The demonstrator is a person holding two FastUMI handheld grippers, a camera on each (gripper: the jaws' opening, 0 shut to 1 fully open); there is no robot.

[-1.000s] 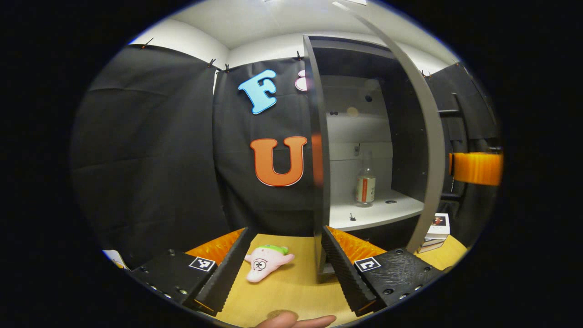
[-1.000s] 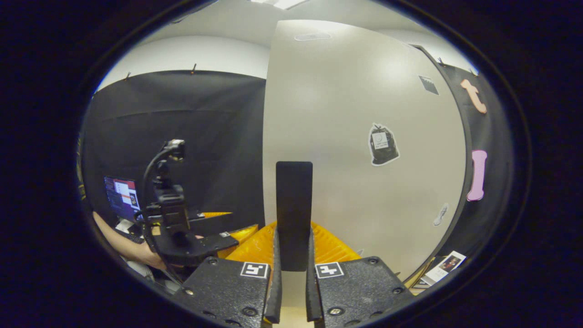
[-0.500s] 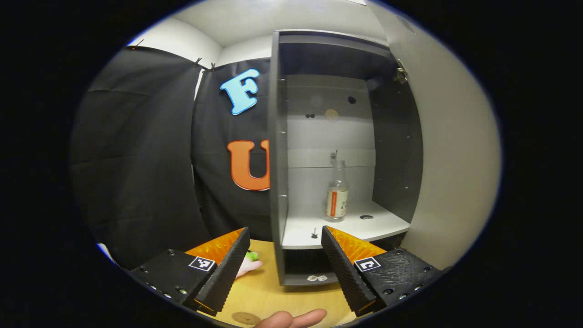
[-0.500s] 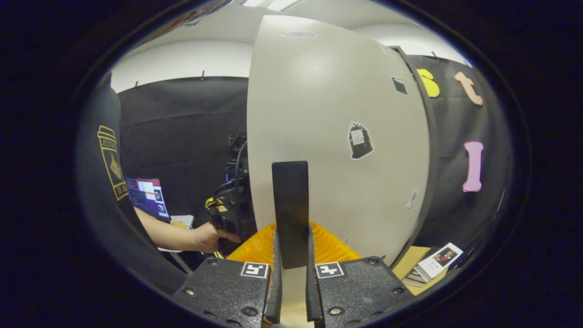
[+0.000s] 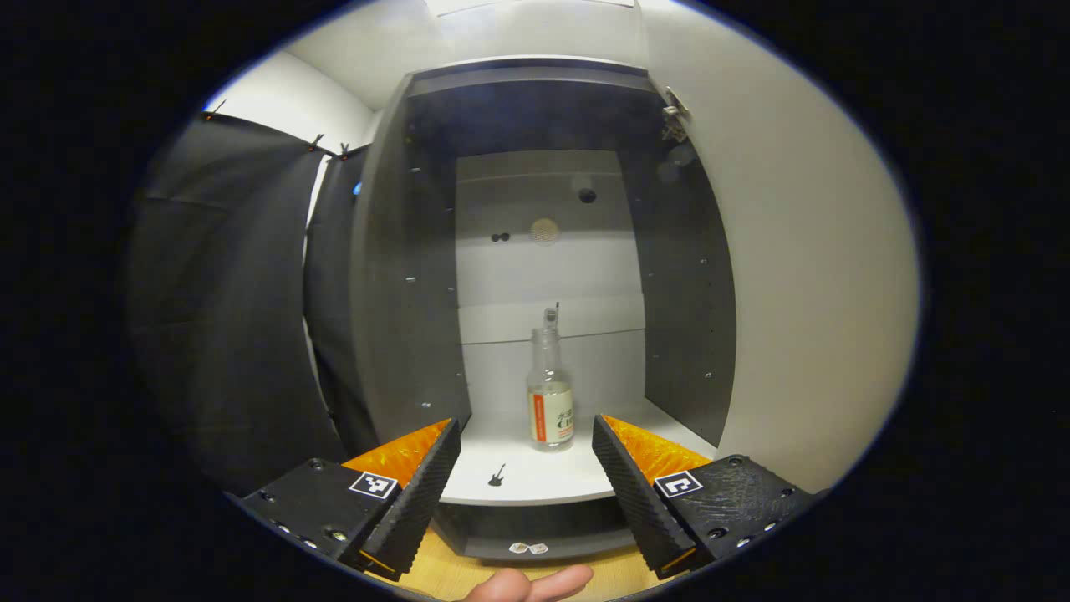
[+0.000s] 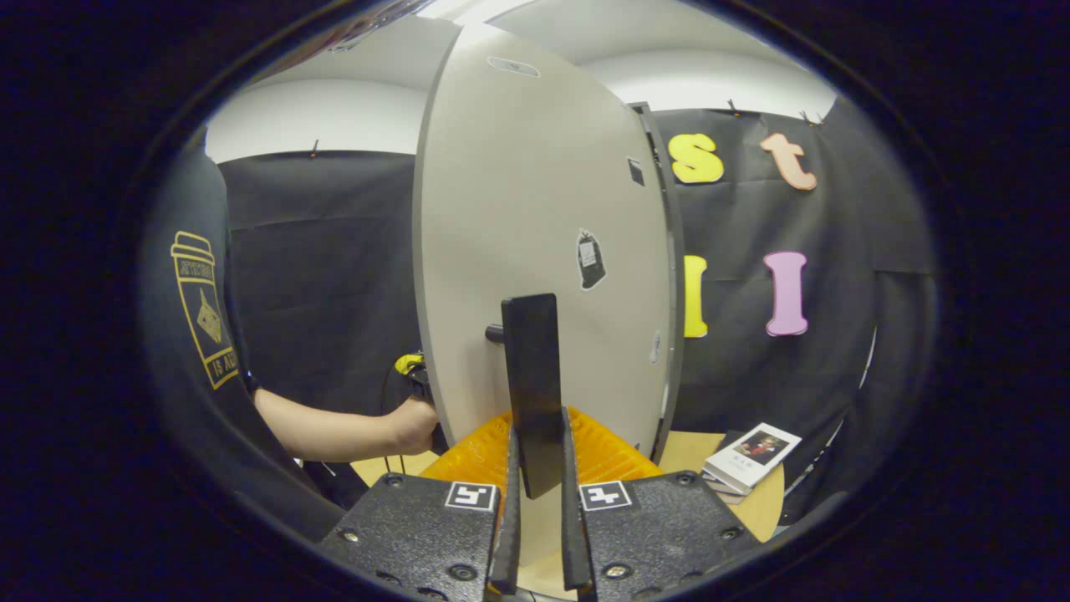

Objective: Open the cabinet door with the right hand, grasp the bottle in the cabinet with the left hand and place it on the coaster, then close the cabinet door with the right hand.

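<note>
Bottle [image 5: 550, 401] stands upright on the white shelf [image 5: 535, 472] inside the cabinet [image 5: 410, 276], and in the left gripper view it sits at about twelve o'clock from the left gripper [image 5: 525, 481], straight ahead between the lines of the two fingers but well beyond their tips. The left gripper has its fingers spread wide, with nothing between them; they hover in front of the shelf's front edge. A fingertip of the person's hand [image 5: 531, 583] shows at six o'clock in that view, over a strip of wooden table [image 5: 443, 573]. A small dark mark lies on the shelf at about eight o'clock from the bottle.

The right gripper [image 6: 535, 535] is clamped on the black handle [image 6: 531, 385] of the cabinet door [image 6: 518, 209]; both fingers press its lower end, and the handle rises upright to twelve o'clock from them. The door is swung open, its pale face filling the middle of the right gripper view, with a small dark sticker [image 6: 590, 259] at about one o'clock from the handle. At nine o'clock a person's forearm [image 6: 334, 431] reaches behind the door's edge. At four o'clock a small stack of books [image 6: 752, 456] lies on the wooden table [image 6: 765, 510].
</note>
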